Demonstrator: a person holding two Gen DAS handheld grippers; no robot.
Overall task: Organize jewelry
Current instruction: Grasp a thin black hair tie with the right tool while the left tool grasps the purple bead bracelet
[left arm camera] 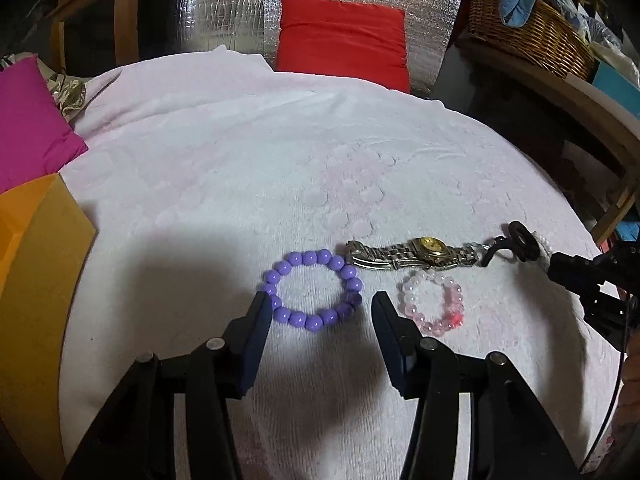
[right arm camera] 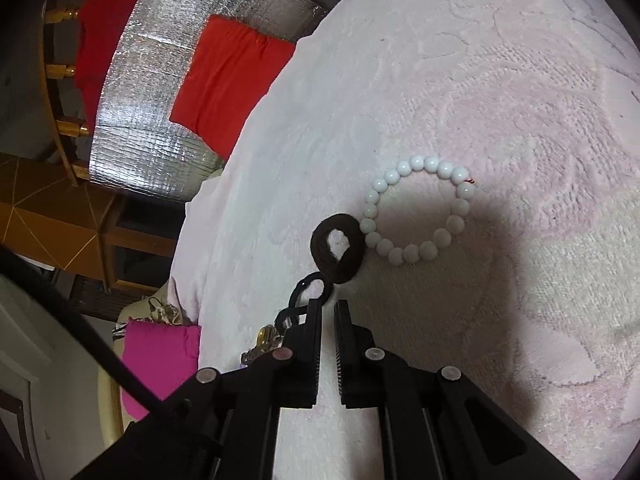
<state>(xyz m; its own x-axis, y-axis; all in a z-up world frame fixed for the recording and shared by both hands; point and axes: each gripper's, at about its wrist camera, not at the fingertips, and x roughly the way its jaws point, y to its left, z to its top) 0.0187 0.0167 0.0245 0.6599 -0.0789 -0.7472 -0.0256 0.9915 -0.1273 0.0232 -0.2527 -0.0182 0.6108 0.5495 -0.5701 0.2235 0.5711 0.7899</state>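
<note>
Left wrist view, read from left to right: the left gripper [left arm camera: 318, 312] hangs spread over the purple bead bracelet [left arm camera: 313, 291], its left finger touching or just covering the ring's edge, its right finger just beside the far rim; nothing is pinched yet. Above lies the metal watch [left arm camera: 412, 256], one end of its band close to the purple beads. Next comes the pink bead bracelet [left arm camera: 432, 304], just beside the right finger. Further right the thin black hair tie [left arm camera: 494, 250] touches the watch's end, then the thick dark hair tie [left arm camera: 522, 240].

Right wrist view shows the right gripper [right arm camera: 328, 304] nearly pressed together at the thin black hair tie [right arm camera: 308, 290]; whether the loop is truly caught I cannot tell. Beyond, the thick dark hair tie [right arm camera: 338, 254] touches the white bead bracelet [right arm camera: 418, 210] on the pink towel [right arm camera: 520, 80].

Risks, as I judge them: closing the left jaws may squeeze the elastic ring out sideways or nudge the pink bracelet. Lifting the tie may drag the watch or the dark tie along.
</note>
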